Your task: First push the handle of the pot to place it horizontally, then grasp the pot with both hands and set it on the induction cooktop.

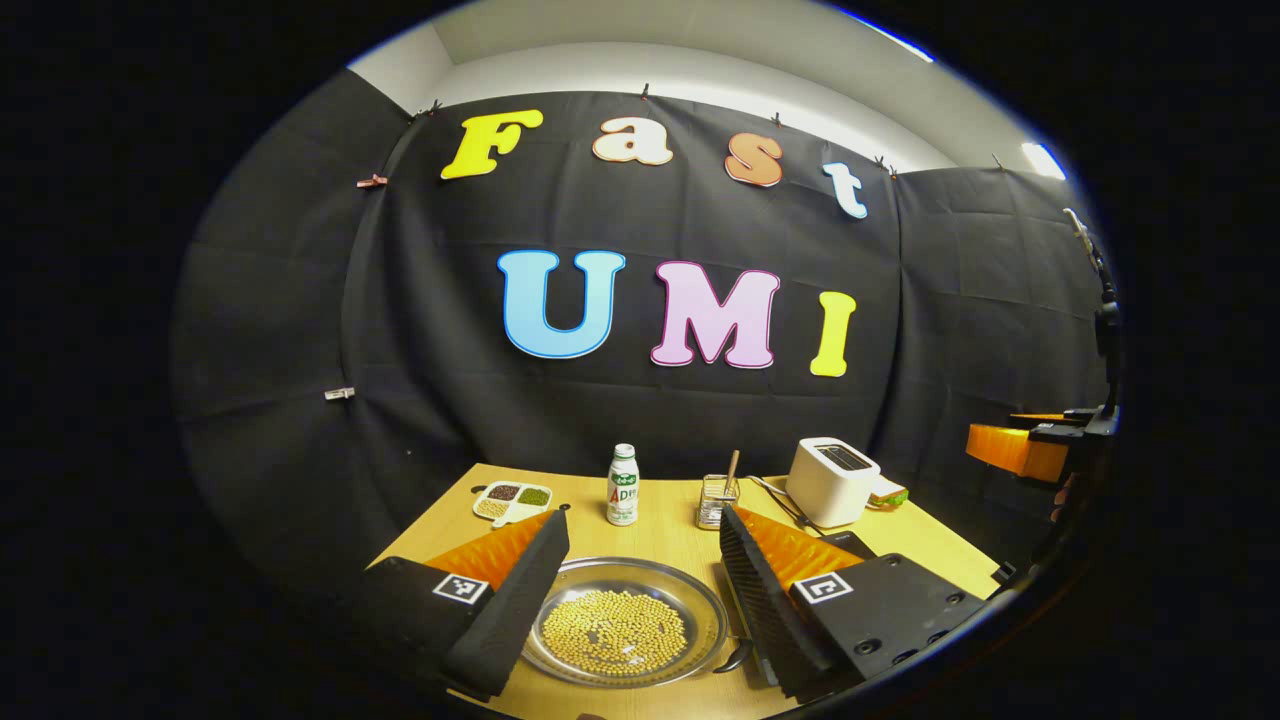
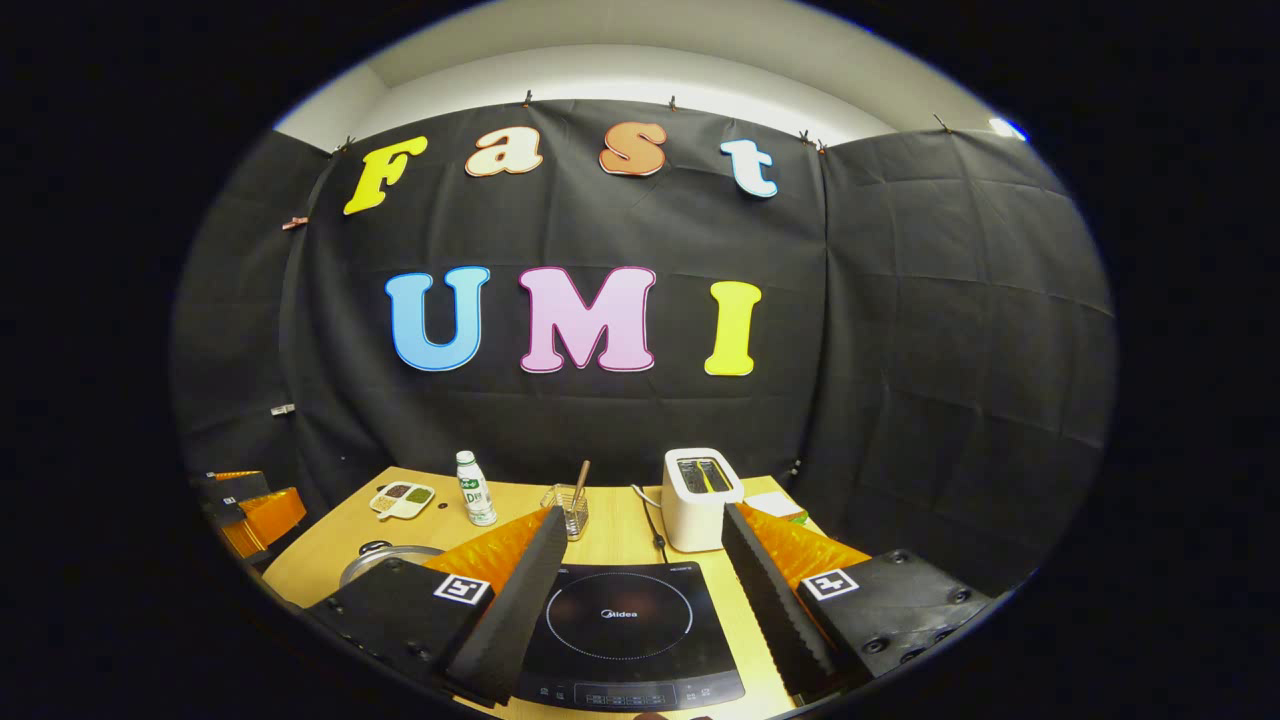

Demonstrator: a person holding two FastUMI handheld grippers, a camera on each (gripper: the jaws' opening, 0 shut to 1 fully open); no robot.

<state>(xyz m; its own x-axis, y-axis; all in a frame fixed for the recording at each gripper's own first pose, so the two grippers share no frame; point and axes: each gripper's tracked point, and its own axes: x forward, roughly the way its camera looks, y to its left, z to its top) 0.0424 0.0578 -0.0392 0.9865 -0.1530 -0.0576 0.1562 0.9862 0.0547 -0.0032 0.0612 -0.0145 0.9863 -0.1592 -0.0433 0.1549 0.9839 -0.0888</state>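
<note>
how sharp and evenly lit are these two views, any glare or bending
Left gripper view: the pot of beans is sharp, with a soft sheen on its rim; the wall seams bow outward from fisheye bending. Right gripper view: the induction cooktop is crisp, its glossy top faintly reflective; the table is evenly lit, and a bright ceiling strip runs along the top.

a wooden table [image 2: 320,545] stands against the booth's black cloth wall. near its back edge sit a white divided dish [image 1: 511,499] holding dark, green and pale beans, a small white bottle [image 1: 622,486] with a green label, and a clear glass holder [image 1: 717,501] with a wooden stick leaning in it. further along, a white two-slot toaster [image 2: 699,497] stands upright, its cord trailing forward over the tabletop. a green-edged item [image 1: 889,492] lies just beside the toaster.
</note>
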